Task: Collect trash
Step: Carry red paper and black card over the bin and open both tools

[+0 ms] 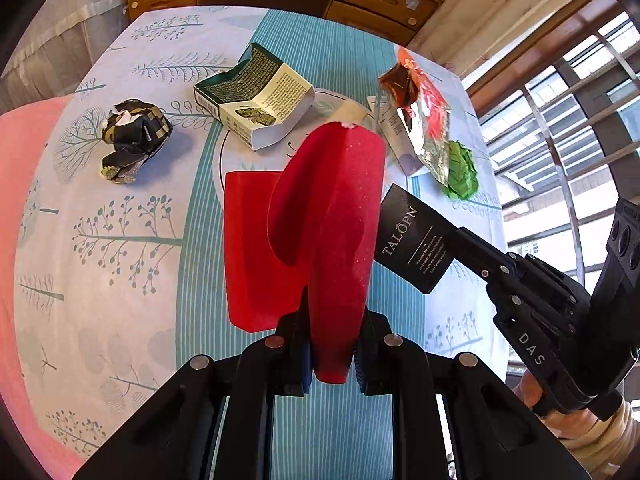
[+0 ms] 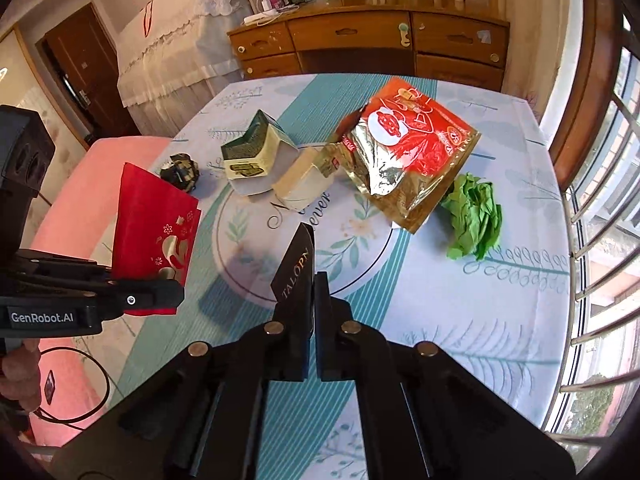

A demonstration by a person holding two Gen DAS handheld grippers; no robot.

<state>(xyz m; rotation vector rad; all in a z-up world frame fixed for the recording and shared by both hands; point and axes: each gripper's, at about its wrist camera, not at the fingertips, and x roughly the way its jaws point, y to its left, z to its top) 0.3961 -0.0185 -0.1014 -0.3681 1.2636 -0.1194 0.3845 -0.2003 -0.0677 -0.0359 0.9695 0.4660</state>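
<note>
Showing gold print on the red bag (image 2: pixel 154 236), only the right view

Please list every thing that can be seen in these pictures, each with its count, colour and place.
red bag: 1, red, open, held up by the left gripper
black card: 1, black with white lettering, in the right gripper
green box: 1, green and cream, open, far centre of table
crumpled wrapper: 1, black and gold, left of the box
cream box: 1, cream, between green box and snack bag
snack bag: 1, red and silver, far right
green paper: 1, green, crumpled, right of snack bag
table: 1, white and teal cloth
dresser: 1, brown, behind table
left gripper: black, shut
right gripper: black, shut
</note>
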